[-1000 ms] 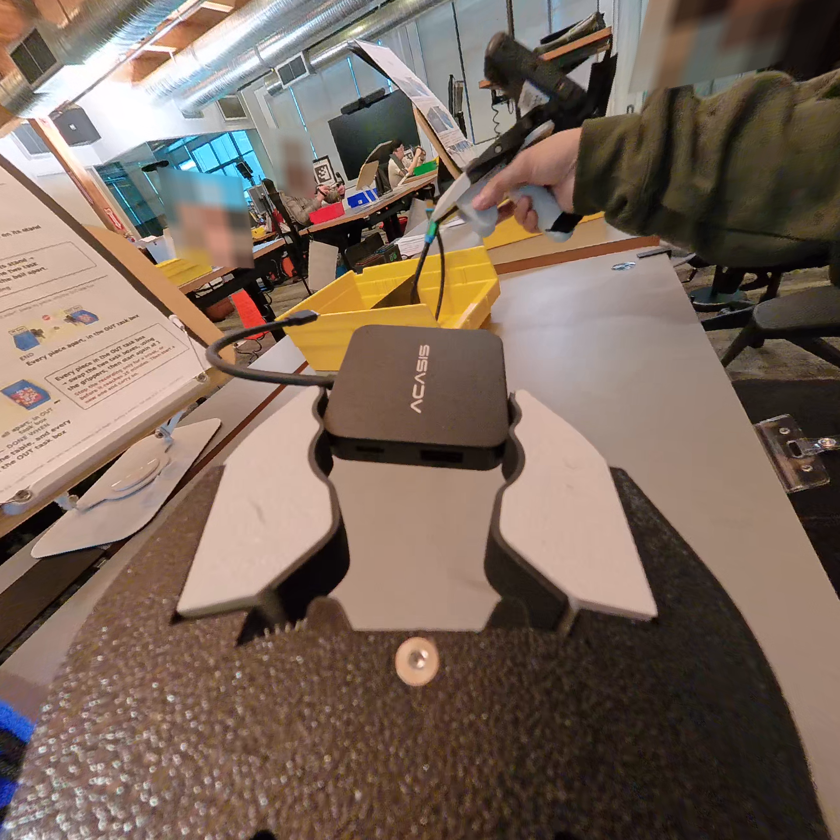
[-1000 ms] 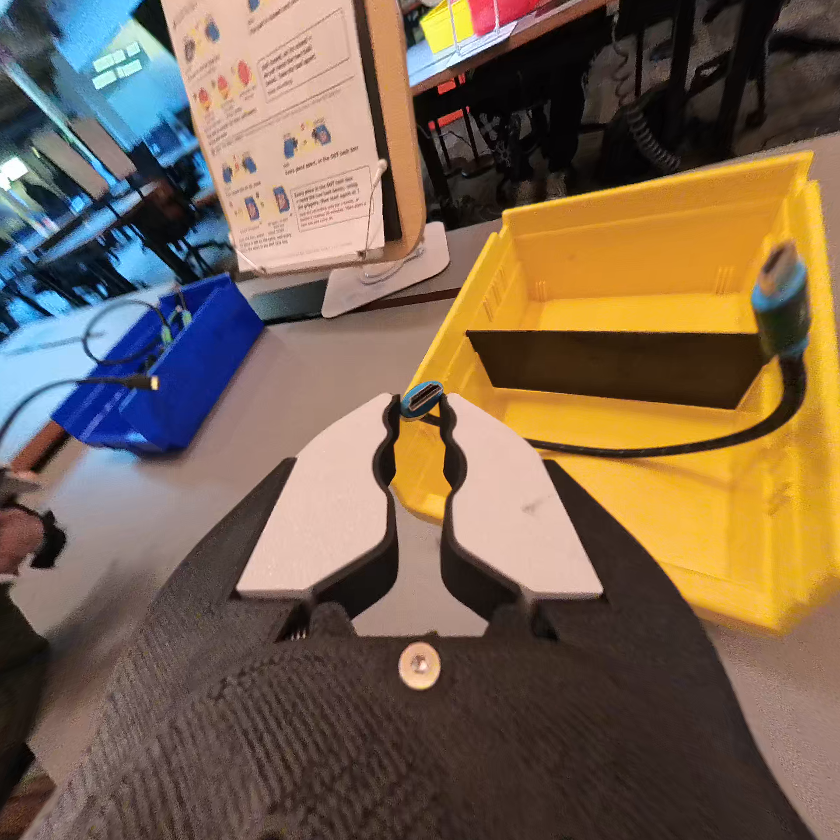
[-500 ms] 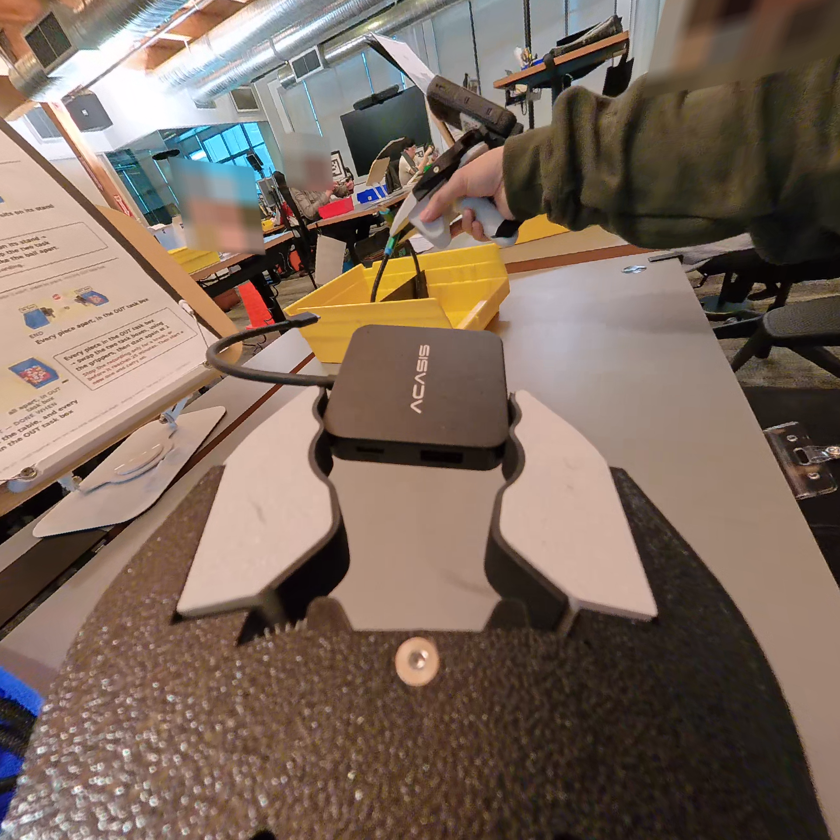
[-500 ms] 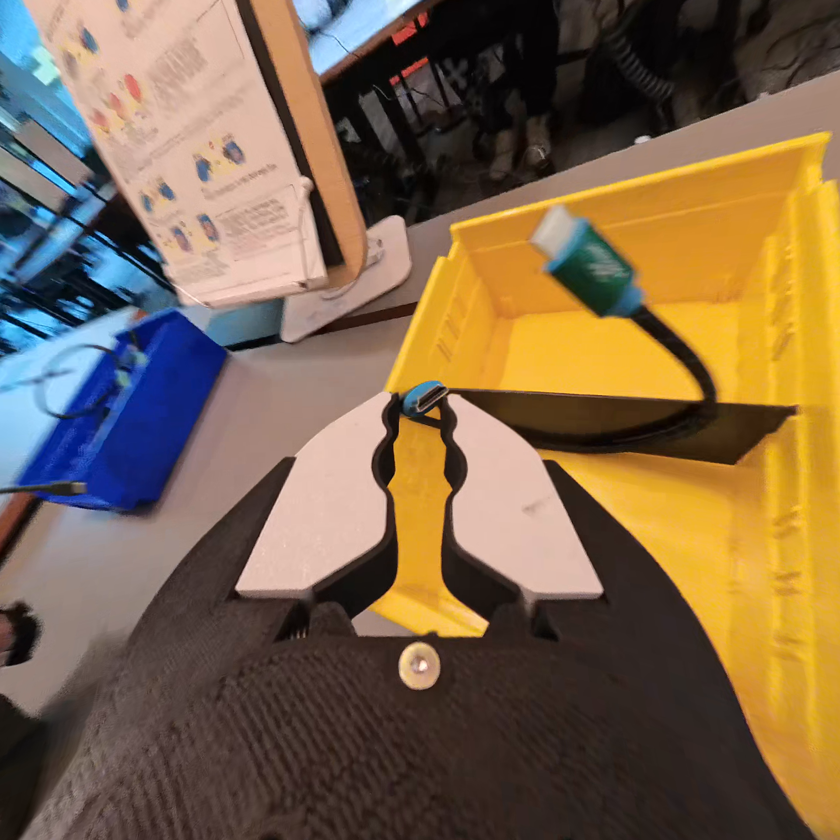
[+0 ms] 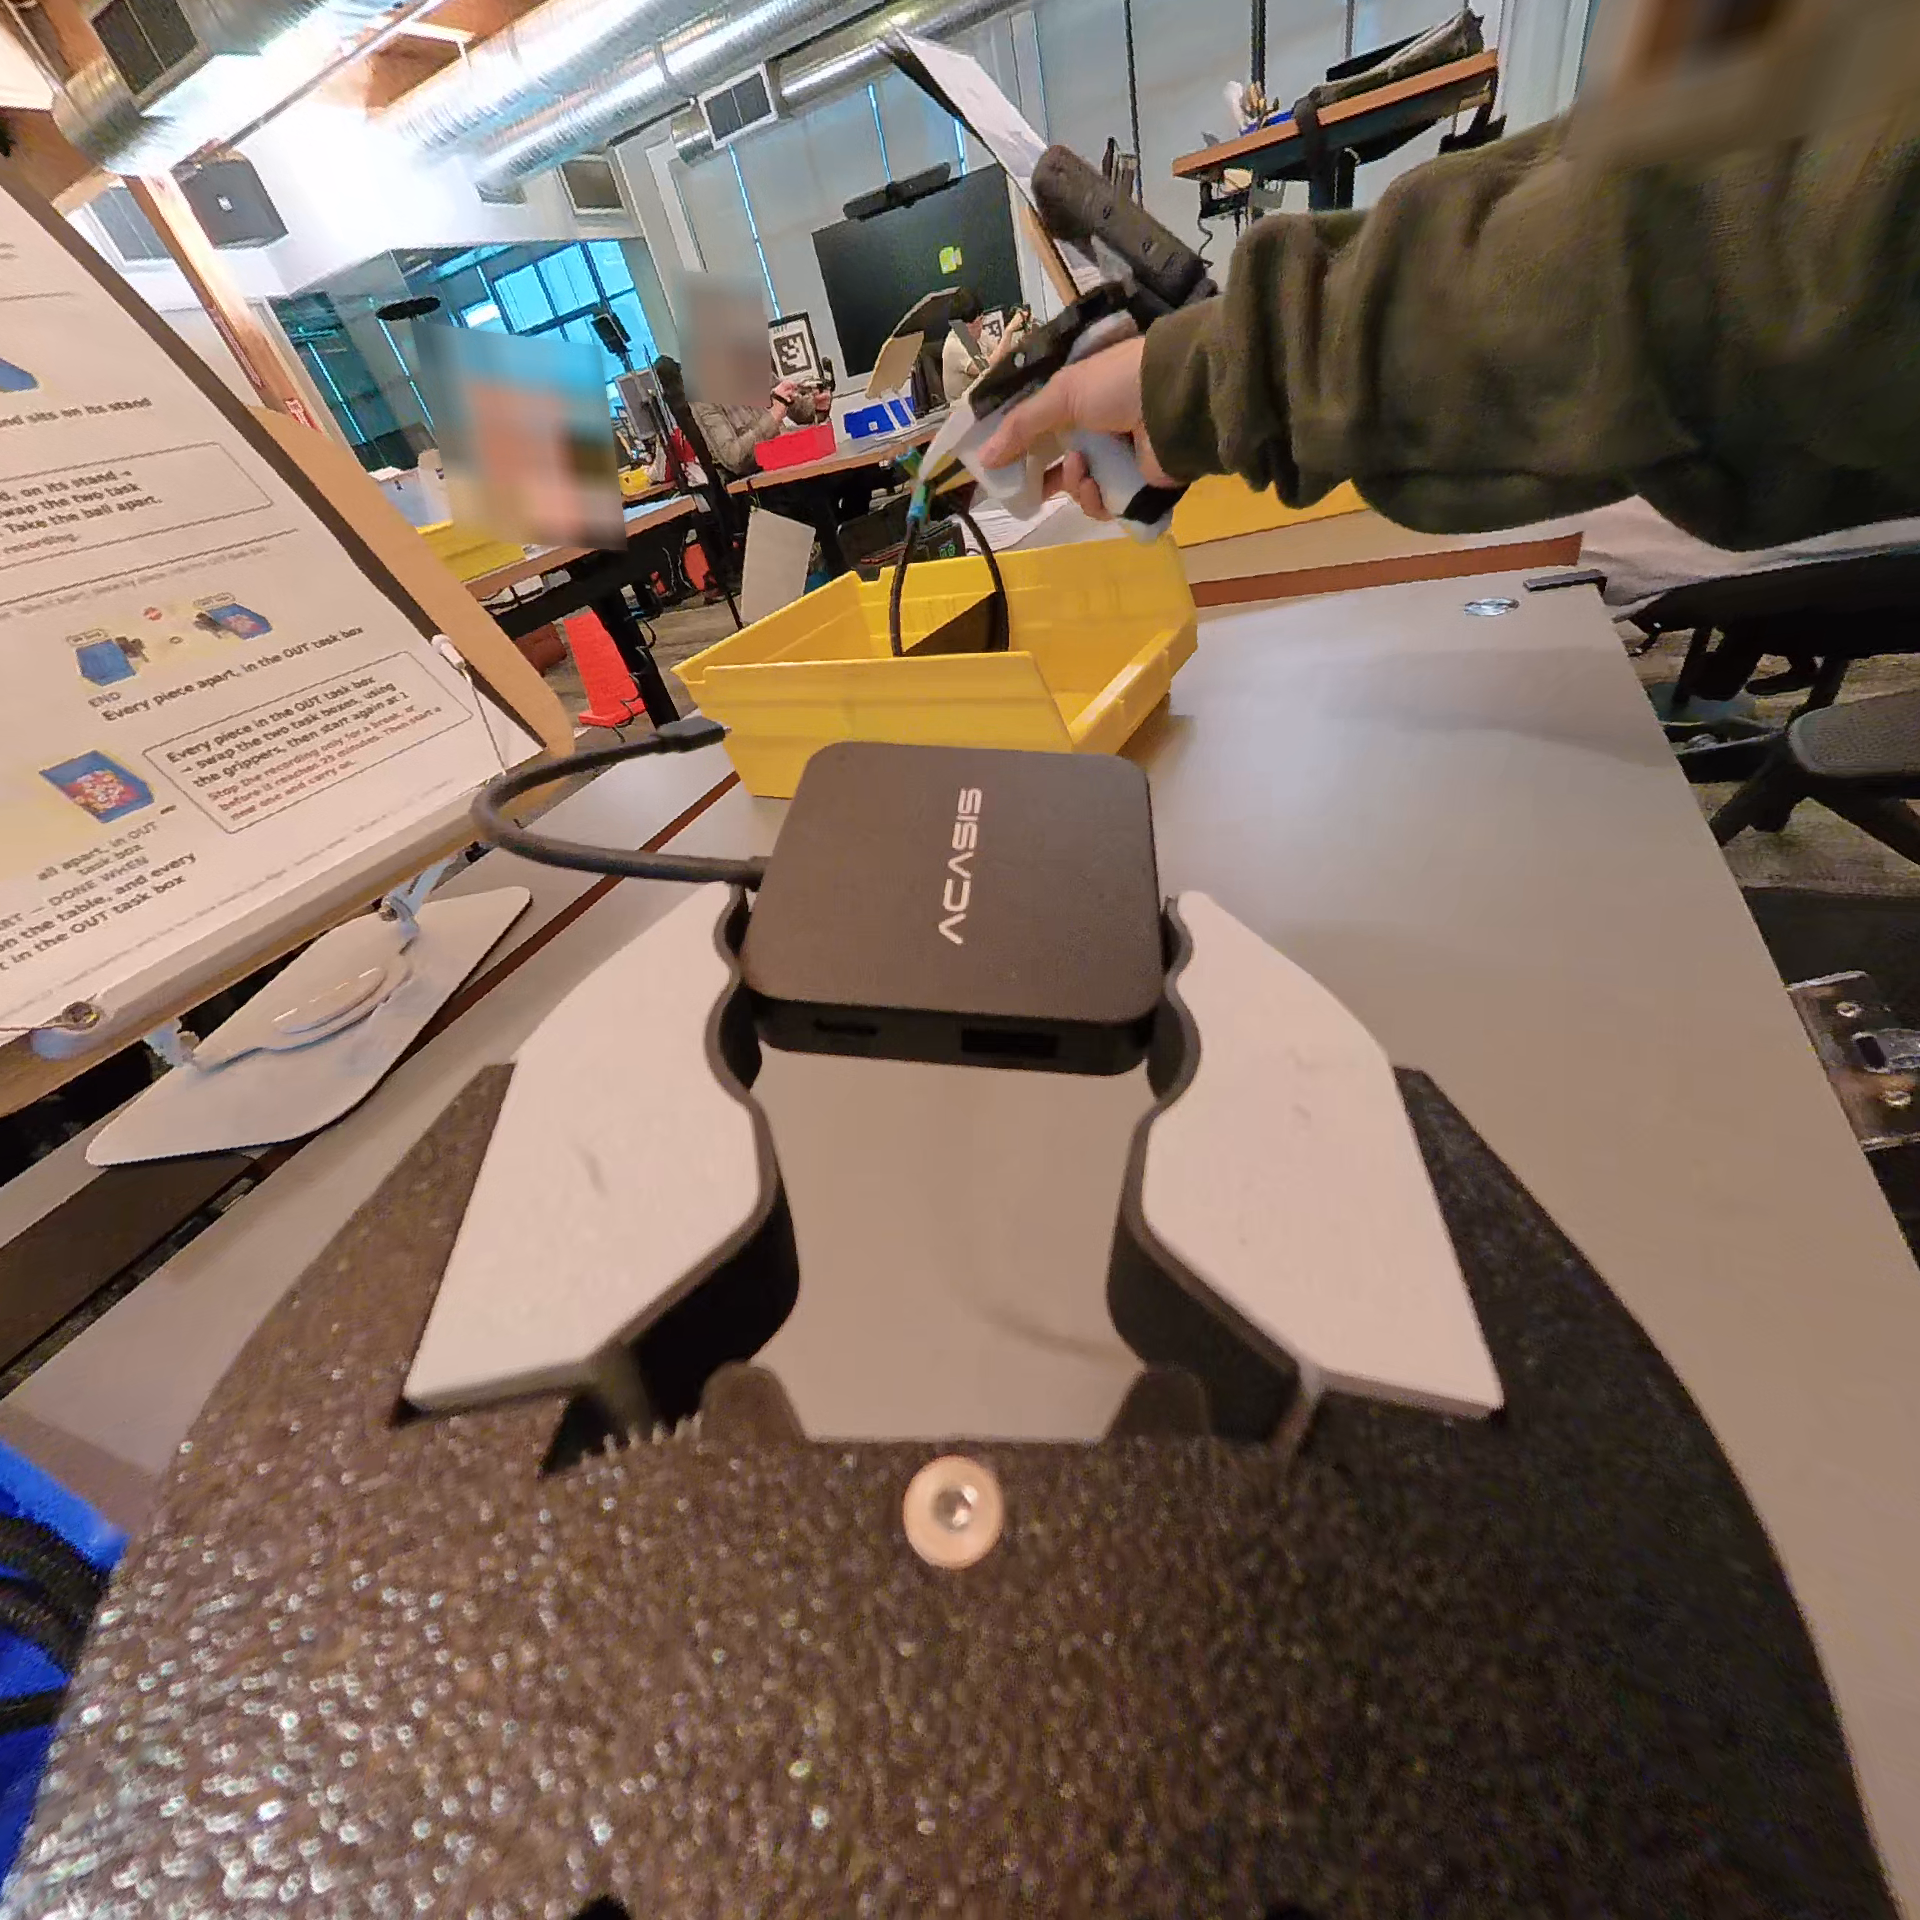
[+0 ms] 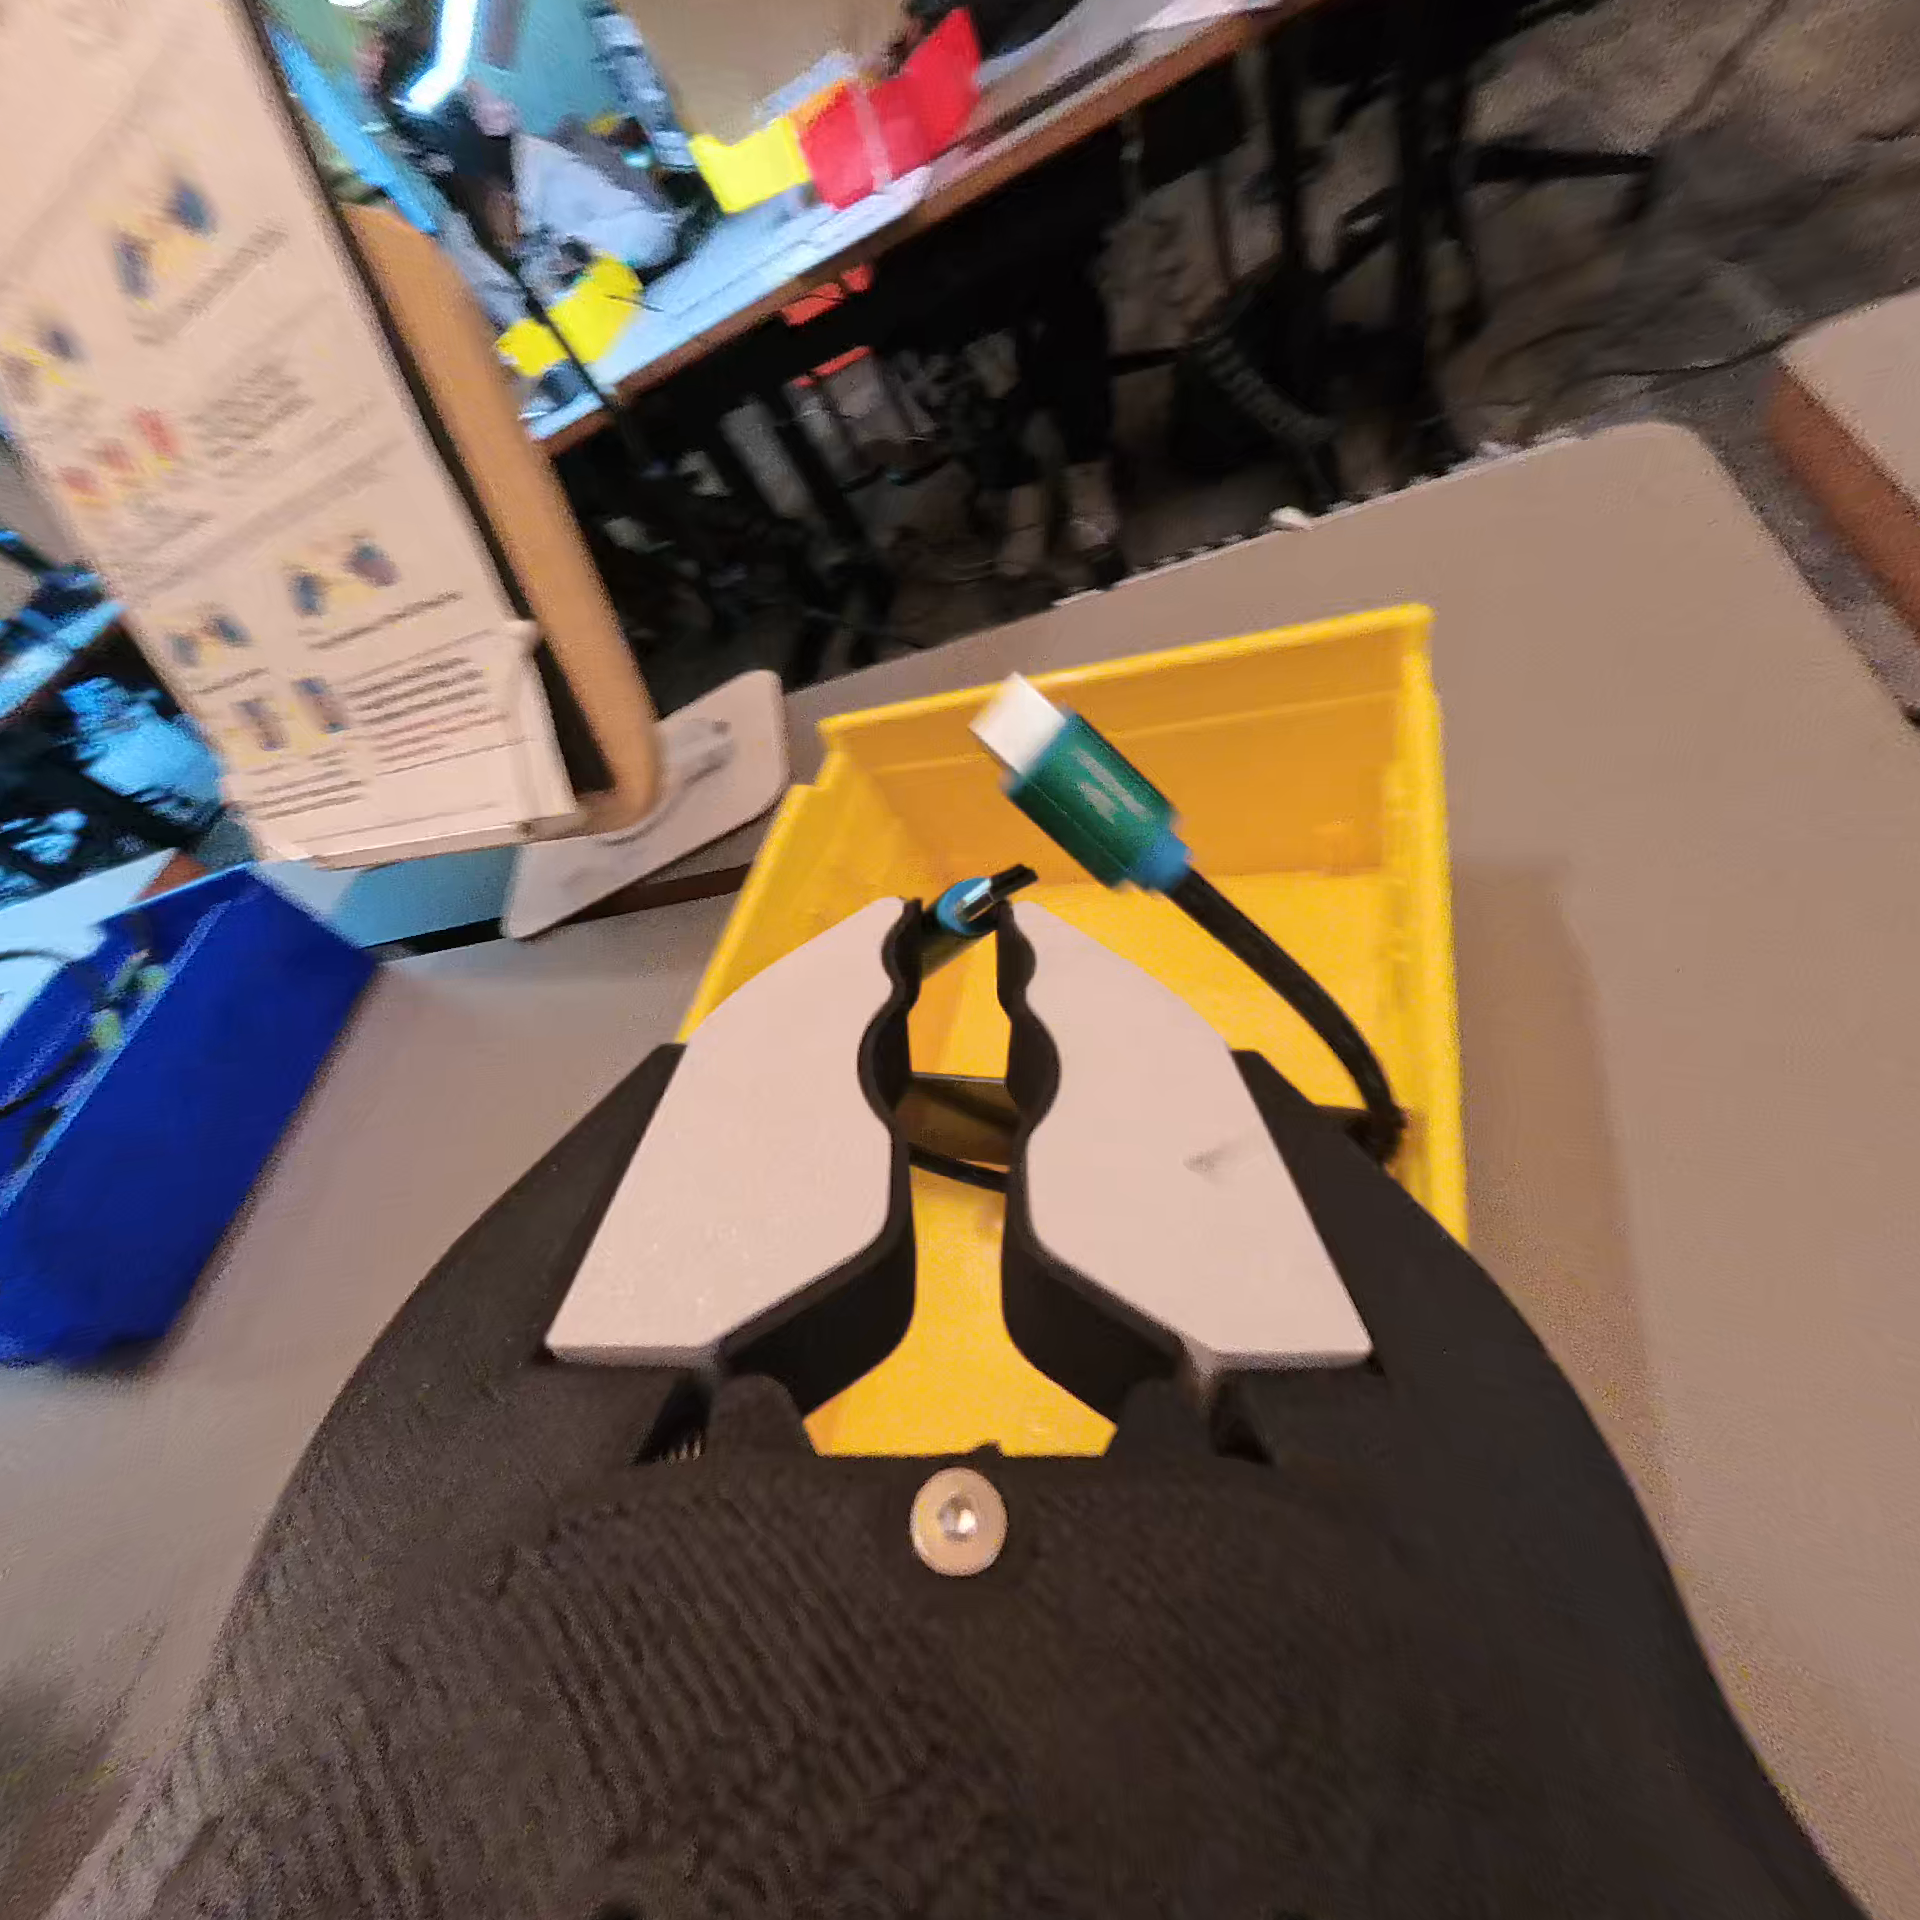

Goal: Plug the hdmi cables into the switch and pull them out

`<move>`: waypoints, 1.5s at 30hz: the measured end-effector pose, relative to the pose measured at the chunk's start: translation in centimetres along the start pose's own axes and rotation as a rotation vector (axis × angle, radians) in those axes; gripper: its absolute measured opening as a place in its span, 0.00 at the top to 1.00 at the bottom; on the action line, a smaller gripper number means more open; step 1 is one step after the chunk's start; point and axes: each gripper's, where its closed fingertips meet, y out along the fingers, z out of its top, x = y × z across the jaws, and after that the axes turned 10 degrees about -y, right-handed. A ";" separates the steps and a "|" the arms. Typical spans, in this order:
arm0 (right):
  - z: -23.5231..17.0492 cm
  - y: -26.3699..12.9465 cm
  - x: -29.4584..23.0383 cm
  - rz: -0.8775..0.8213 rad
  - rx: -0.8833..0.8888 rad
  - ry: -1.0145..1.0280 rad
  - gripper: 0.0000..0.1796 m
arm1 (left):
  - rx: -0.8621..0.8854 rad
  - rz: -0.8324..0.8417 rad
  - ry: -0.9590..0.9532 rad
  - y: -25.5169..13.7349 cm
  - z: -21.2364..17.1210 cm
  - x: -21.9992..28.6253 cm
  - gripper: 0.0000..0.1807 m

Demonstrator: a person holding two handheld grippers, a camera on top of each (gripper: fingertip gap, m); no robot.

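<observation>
My left gripper (image 5: 956,935) is shut on the black switch (image 5: 961,888) and holds it flat on the grey table (image 5: 1455,831). The switch's short black lead (image 5: 582,821) curls to the left. My right gripper (image 6: 951,914) is shut on one plug (image 6: 971,904) of a short black hdmi cable (image 6: 1299,997). It holds the plug above the yellow bin (image 6: 1299,665). The cable's free green plug (image 6: 1081,790) swings in the air over the bin. In the left wrist view the right gripper (image 5: 940,468) shows above the bin (image 5: 935,675), with the cable (image 5: 997,592) looping down into it.
A white instruction board on a stand (image 5: 156,644) stands at the table's left; it also shows in the right wrist view (image 6: 291,468). A blue bin (image 6: 135,1122) with cables sits left. A clear plastic holder (image 5: 1870,1049) lies at the table's right edge. A person's sleeve (image 5: 1507,291) reaches over.
My right gripper has carried the hdmi cable from beside the yellow bin to above it; the free plug swung up and left. The left gripper and switch stayed put.
</observation>
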 end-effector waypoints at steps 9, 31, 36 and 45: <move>2.1 -10.6 -8.4 0.069 0.042 -0.237 0.95 | 0.004 -0.007 -0.013 0.0 -0.2 -0.2 0.60; -7.1 1.2 -6.6 -0.117 -0.180 -0.379 0.91 | -0.012 -0.028 -0.009 0.5 -0.5 0.4 0.60; -7.7 -0.7 0.6 -0.304 -0.283 -0.436 0.86 | -0.007 -0.031 -0.015 0.4 -0.5 0.3 0.60; -5.8 -0.8 5.0 -0.544 -0.453 -1.092 0.79 | -0.012 -0.038 -0.015 0.7 -0.7 0.5 0.60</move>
